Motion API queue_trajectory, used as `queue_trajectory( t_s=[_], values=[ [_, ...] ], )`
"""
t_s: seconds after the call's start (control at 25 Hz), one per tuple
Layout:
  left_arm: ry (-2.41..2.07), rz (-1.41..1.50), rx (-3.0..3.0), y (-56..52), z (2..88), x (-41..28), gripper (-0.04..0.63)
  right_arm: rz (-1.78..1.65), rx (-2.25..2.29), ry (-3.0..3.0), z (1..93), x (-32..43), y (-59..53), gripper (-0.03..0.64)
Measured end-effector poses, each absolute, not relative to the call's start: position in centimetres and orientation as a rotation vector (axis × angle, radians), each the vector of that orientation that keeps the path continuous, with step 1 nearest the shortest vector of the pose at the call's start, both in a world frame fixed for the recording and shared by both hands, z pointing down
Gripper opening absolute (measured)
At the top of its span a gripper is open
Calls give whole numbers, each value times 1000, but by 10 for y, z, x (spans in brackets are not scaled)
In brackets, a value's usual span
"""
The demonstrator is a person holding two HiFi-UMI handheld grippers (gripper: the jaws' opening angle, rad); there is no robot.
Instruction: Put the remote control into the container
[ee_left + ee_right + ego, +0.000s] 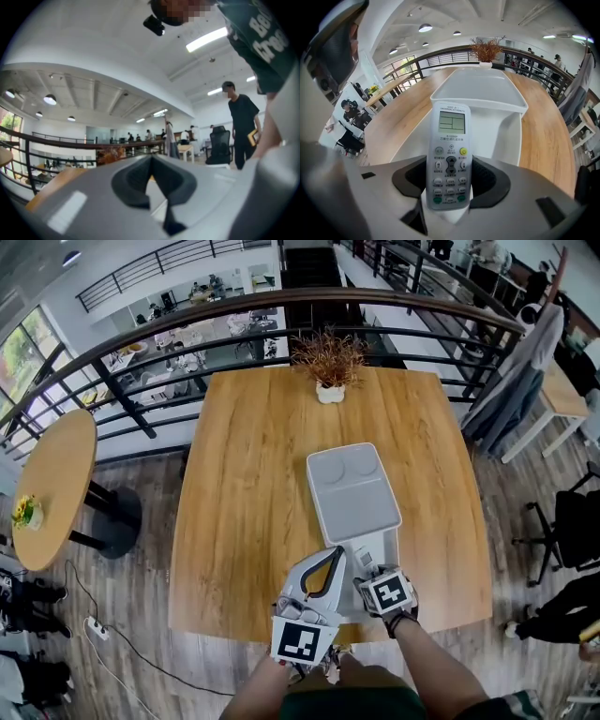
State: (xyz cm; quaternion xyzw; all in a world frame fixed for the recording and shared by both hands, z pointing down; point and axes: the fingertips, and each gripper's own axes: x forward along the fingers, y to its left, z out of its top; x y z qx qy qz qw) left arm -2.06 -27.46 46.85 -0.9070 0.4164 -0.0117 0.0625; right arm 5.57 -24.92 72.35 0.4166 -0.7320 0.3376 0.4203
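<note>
A white remote control with a small screen is clamped, buttons up, in my right gripper, which is shut on its lower end. It hangs over the open near part of the white container. A tray-like white lid lies across the container's far part. In the head view the container sits near the table's front edge, with the right gripper at its near end. My left gripper is beside it, tilted upward. The left gripper has its pads touching and holds nothing.
The wooden table carries a potted dried plant at its far edge. A black railing runs behind it. A round table stands to the left. A person in black stands near an office chair.
</note>
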Motion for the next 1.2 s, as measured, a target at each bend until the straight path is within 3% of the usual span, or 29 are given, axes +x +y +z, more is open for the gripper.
queue_trajectory(
  t_s=[0.76,1.2],
  values=[
    [1271,-59,-2751,-275,478,-22,0,679,1021,-1774,735,50,-260,244],
    [1285,-68,-2734,-274,476,-28,0,801,1068,-1798,742,44,-255,244]
  ],
)
